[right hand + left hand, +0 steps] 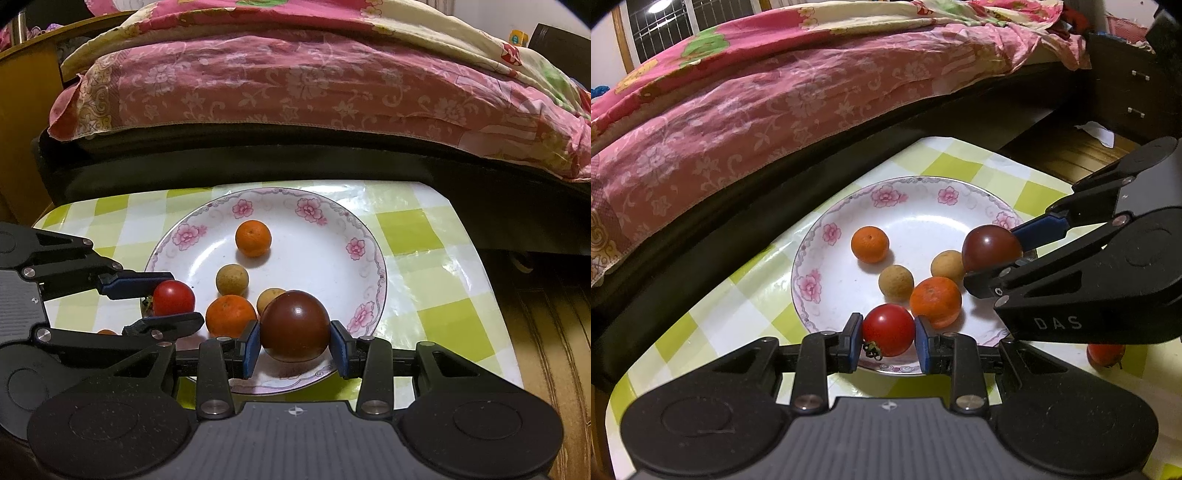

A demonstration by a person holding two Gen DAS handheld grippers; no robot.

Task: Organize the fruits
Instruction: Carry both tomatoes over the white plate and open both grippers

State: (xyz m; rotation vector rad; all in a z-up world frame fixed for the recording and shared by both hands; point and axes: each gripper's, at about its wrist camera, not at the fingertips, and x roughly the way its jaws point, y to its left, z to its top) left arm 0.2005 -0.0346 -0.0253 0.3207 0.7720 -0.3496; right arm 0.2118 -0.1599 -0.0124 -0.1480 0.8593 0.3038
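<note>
**Two Tomatoes Held Over the Plate**

The red tomato [888, 329] sat between the jaws of the left gripper [888, 338], which were clamped on its two sides. It was small, round and shiny, with a little green stem at its bottom left. It hung over the near rim of the plate [827, 236].

The dark tomato [295, 329] sat between the jaws of the right gripper [295, 341], clamped on its sides too. It was bigger, brown-red and smooth, and it hung over the near edge of the plate as well.

Both tomatoes looked light and soft. A hard squeeze could probably squash or split them, and their skin looked slippery. Holding them at the widest part, with a soft squeeze, seemed the best way.

Just past the left jaws lay an orange fruit [935, 302] with bumpy skin, almost touching the right blue pad. Farther ahead were two small tan balls [896, 283] with rough, dull skin, and another orange fruit [870, 244].

The plate was white, round and glossy, with pink flowers around its rim. It stood on a tabletop [406, 229] with a shiny green-and-white checked cover. One more red fruit [1105, 354] lay on the cover, off to the right of the left jaws. Beyond the tabletop was a bed [295, 85] with a soft pink flowered blanket.
</note>
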